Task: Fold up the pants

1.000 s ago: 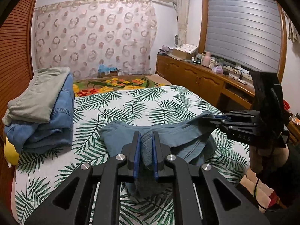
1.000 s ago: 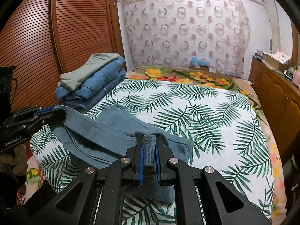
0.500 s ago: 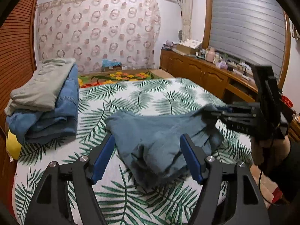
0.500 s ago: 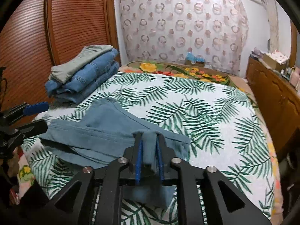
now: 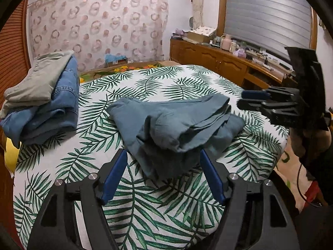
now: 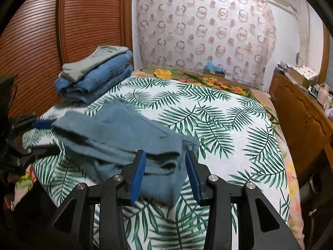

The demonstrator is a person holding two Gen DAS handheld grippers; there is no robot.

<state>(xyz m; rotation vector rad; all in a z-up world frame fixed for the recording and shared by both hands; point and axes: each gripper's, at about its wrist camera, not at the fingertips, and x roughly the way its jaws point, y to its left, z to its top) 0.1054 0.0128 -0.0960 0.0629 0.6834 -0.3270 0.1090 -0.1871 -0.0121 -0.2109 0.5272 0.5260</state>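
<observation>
Left wrist view: pants (image 5: 174,125) lie between spread fingers (image 5: 113,177), untouched.

The pants (image 5: 172,123) are dusty grey-blue. The bed cover (image 5: 166,208) is white with green palm fronds. The stack holds pale grey-green pants (image 5: 39,79) over blue denim jeans (image 5: 56,112). The curtain (image 6: 206,29) shows pinkish rings, seemingly on cream. The wardrobe doors (image 6: 41,35) are reddish-brown.

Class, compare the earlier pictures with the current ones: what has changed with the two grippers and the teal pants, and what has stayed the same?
Both grippers let go. The left gripper opened first; the right gripper has just been opening, cloth between its pads but unpinched. The teal pants dropped into a folded heap on the bedspread. The stack of folded clothes stayed put.
</observation>
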